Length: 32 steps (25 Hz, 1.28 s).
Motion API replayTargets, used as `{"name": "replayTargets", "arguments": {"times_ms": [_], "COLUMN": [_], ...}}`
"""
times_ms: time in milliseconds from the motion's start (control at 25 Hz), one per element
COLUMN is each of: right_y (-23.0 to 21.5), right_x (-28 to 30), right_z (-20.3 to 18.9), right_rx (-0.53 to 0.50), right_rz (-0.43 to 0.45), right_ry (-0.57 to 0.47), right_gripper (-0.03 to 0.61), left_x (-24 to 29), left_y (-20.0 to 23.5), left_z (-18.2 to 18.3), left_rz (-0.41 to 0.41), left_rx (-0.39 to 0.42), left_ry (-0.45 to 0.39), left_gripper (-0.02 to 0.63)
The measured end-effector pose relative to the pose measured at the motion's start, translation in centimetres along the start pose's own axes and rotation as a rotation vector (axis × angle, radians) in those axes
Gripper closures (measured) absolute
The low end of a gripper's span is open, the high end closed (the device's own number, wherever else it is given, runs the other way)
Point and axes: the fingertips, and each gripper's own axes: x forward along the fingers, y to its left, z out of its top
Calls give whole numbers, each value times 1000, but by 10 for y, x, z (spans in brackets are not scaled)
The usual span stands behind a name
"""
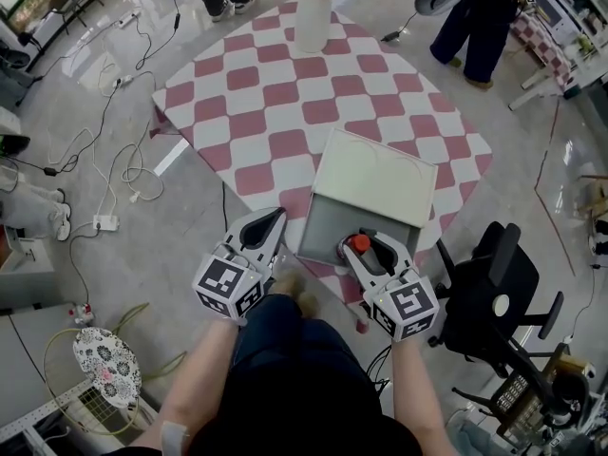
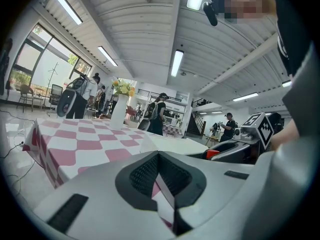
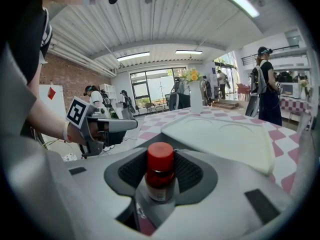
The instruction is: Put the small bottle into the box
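The right tongs are closed on the bottle. The pads press its body below the red cap and hold it upright. The bottle sits over the near end of the open box, above the grey floor. Whether its base already touches cannot be told.

To finish well, the bottle should probably go straight down until its base rests flat. Only then should the tongs part, and just a little, so the pads do not tip it.

The box's near wall lies just under the tongs, so a level withdrawal risks catching it. Lifting first looks safer. The opened lid lies at the far side, leaving ample room between.

The left tongs are shut and empty, just beside the box's left wall and out of the way. A chair stands near on the right, past the table edge.
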Motion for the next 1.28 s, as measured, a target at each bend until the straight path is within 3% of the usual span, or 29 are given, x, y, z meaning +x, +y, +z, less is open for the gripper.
{"name": "replayTargets", "arguments": {"times_ms": [1280], "right_y": [20], "right_x": [-7], "right_z": [-7], "right_rx": [-69], "right_rz": [37], "right_ry": [33], "right_gripper": [397], "left_x": [-7], "left_y": [-7], "left_z": [0], "left_rz": [-4], "left_rx": [-6], "left_ry": [-6], "left_gripper": [614]}}
